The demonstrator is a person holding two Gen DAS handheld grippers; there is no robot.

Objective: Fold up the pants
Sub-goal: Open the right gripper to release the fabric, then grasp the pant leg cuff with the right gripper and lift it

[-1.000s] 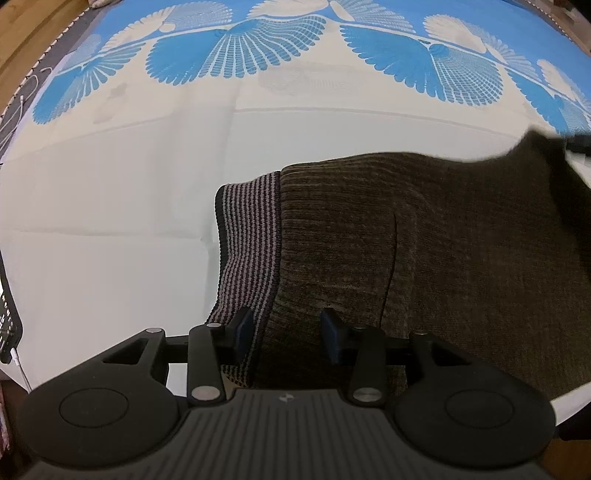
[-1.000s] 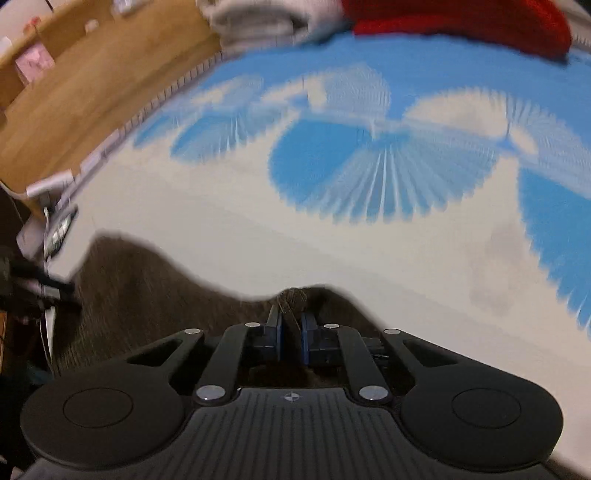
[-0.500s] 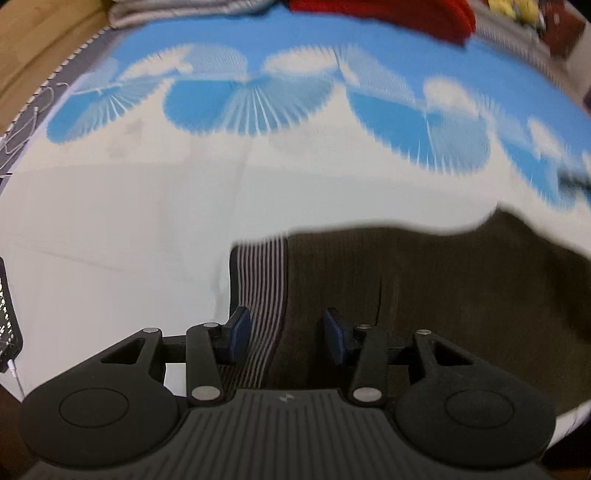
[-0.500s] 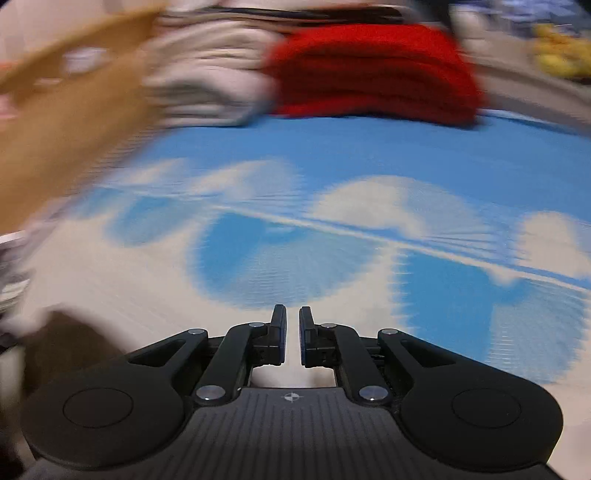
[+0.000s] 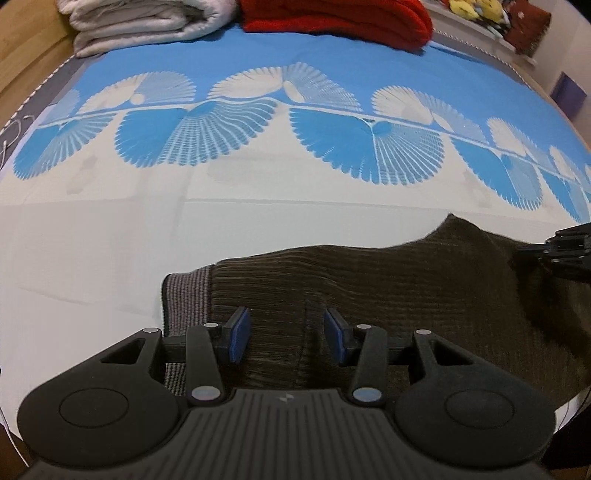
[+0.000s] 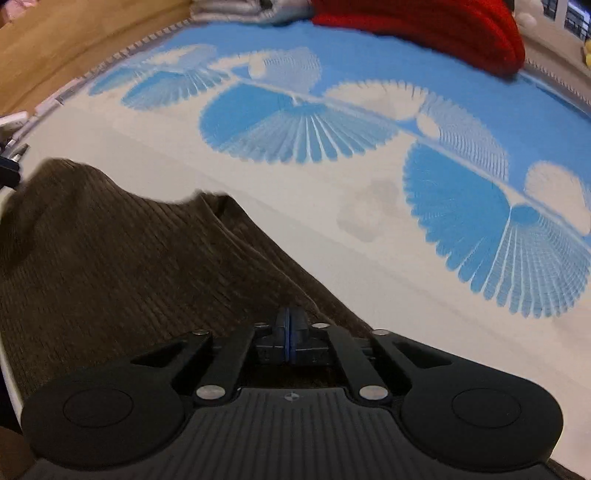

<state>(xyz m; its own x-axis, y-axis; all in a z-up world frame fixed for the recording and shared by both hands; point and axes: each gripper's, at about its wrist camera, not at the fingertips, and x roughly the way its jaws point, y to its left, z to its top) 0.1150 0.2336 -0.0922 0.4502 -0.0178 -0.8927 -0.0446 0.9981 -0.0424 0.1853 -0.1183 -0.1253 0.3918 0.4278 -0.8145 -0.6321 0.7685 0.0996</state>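
Lying on the bedsheet [image 5: 110, 236], brown pants [image 5: 406, 291] beneath both hand-held grippers.

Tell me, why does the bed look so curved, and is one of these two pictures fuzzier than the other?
Left wrist view: sharp, but the fisheye lens bows the blue and white bedspread into a dome; the brown pants show crisp ribs. Right wrist view: same bulge, softer, with the fan pattern and red blanket smeared. Lighting is even in both, no glare.

**Jaws together over the brown pants**

My right gripper [image 6: 290, 332] has its blue pads pressed together, with nothing visibly pinched. Ribbed brown pants [image 6: 110, 266] lie below me on the blue-and-white fan-patterned bedspread [image 6: 369, 166]. A red blanket [image 6: 424, 26] sits far back.
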